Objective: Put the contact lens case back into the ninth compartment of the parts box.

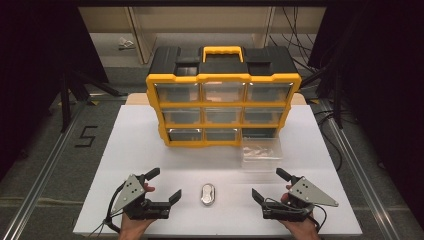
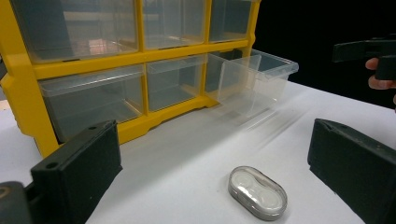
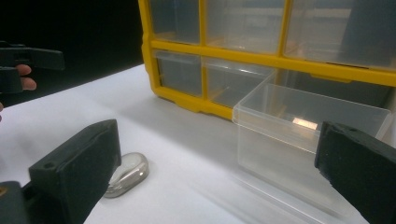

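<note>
A small oval silver case (image 1: pixel 207 194) lies on the white table (image 1: pixel 150 150) between my two grippers; it also appears as the case (image 2: pixel 257 192) and the case (image 3: pixel 127 174). My left gripper (image 1: pixel 164 185) stands open to its left, nothing between its jaws, and my right gripper (image 1: pixel 270 185) stands open to its right, equally empty. A yellow and black drawer organiser (image 1: pixel 223 95) stands at the back. Its bottom right clear drawer (image 1: pixel 261 152) is pulled out onto the table; the drawer (image 3: pixel 299 135) is in front of my right gripper.
The organiser's other clear drawers (image 1: pixel 222 91) are pushed in. Bare table surface surrounds the case. Dark floor, metal rails and stands (image 1: pixel 65 100) flank the table.
</note>
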